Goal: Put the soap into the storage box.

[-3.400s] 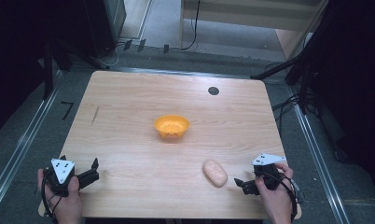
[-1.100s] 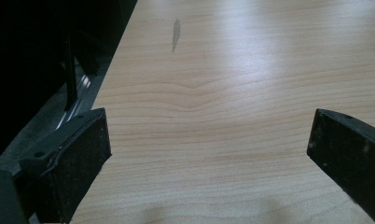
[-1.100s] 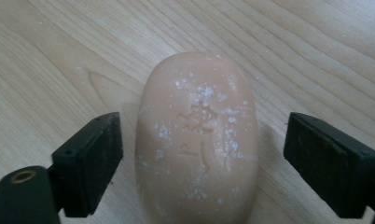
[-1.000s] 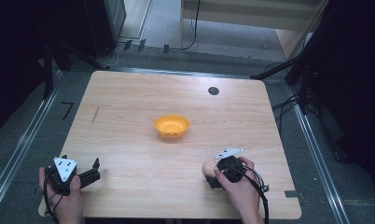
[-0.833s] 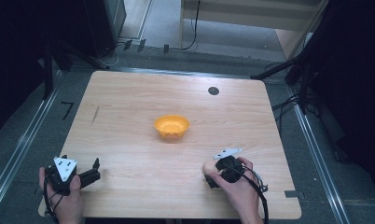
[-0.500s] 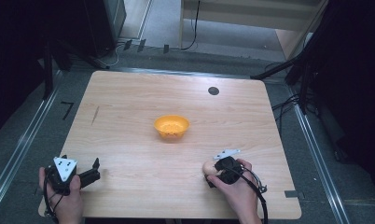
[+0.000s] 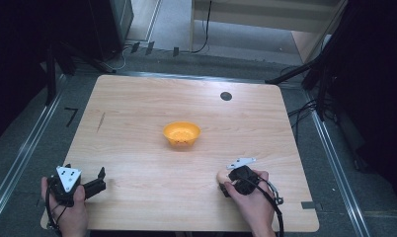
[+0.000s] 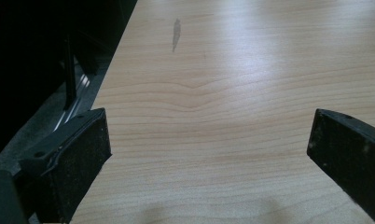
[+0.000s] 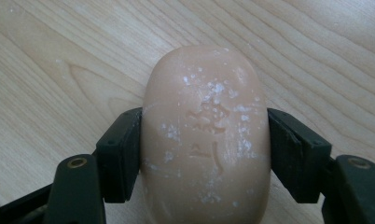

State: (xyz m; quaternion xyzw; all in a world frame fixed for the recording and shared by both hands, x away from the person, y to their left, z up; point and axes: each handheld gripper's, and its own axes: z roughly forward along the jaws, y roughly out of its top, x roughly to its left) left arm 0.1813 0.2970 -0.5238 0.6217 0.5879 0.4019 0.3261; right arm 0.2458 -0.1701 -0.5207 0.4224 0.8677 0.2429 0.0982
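Near the bench's [image 7: 137, 98] front edge, the right gripper [image 9: 204, 154] had just closed – its fingers [image 9: 122, 154] were clamped on both sides of a peach soap bar [image 9: 206, 140] lying on the wood. The left gripper [image 8: 209, 154] rested with fingers apart, nothing between. Lifting and carrying likely remained – bare bench stretched toward the orange bowl [image 7: 181, 134] at centre.

One bar of soap [image 9: 206, 154], one orange bowl [image 7: 181, 134], one desk [image 7: 137, 113], two tongs: left [image 7: 99, 177], right [image 7: 223, 183]
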